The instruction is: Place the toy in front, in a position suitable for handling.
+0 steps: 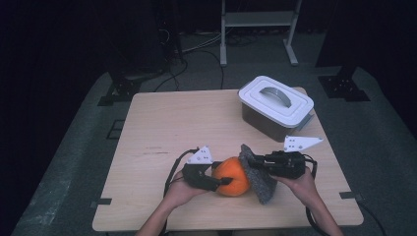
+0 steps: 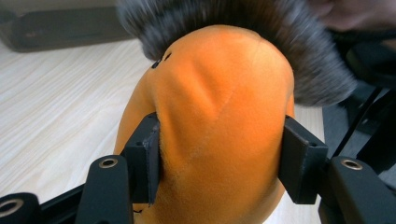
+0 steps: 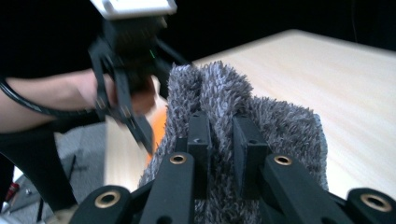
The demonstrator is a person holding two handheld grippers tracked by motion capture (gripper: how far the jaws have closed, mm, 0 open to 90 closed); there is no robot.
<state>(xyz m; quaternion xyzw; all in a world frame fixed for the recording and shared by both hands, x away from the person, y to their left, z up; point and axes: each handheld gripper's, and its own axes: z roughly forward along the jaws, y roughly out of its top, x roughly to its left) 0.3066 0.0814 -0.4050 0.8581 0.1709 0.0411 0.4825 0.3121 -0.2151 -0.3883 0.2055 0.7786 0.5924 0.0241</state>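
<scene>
The orange plush [image 2: 219, 126] is clamped by the left gripper [image 2: 219, 158] for steadying, while grey fleece [image 3: 243, 116] just ahead is pinched by the right gripper [image 3: 219, 140] for wiping.

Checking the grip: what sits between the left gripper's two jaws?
The orange plush toy, pinched by the left gripper, as the left gripper view shows.

a light wooden worktop [image 1: 162, 128] carries a dark tub with a white lid [image 1: 275, 101] at its far right corner. beyond, a white metal frame [image 1: 258, 22] stands on grey floor.
</scene>
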